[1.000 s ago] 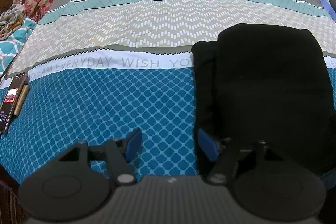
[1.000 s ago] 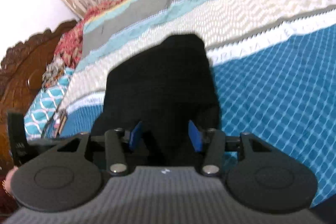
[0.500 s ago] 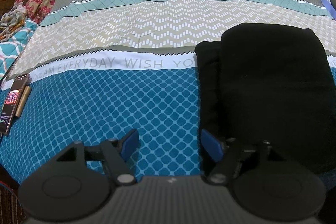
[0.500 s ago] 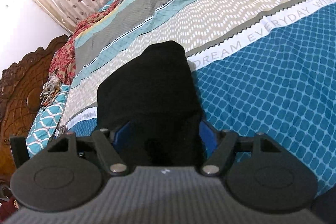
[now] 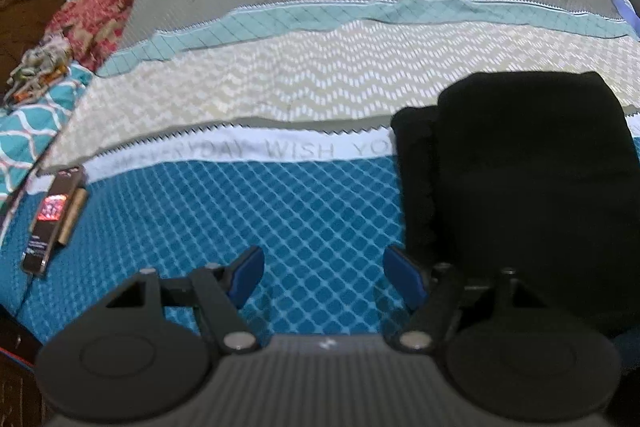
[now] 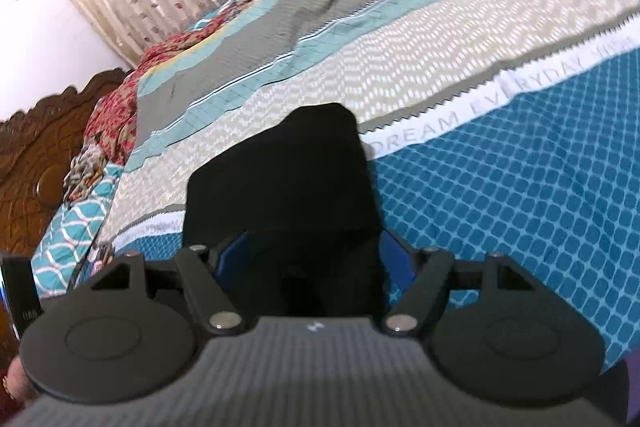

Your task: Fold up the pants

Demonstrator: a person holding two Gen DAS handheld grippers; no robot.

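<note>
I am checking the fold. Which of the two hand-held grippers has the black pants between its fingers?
The right hand-held gripper: its open jaws straddle the black pants. The left hand-held gripper has only bedsheet between.

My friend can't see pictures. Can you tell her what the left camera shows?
Black folded pants lie on a blue patterned bedspread, off to the right. The left tongs hang open over the bedspread beside them, holding nothing. A phone lies at the left edge.

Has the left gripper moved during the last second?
Yes. The left gripper has drawn back and leftward: its right finger no longer overlaps the folded black pants and sits over the bedsheet.
</note>
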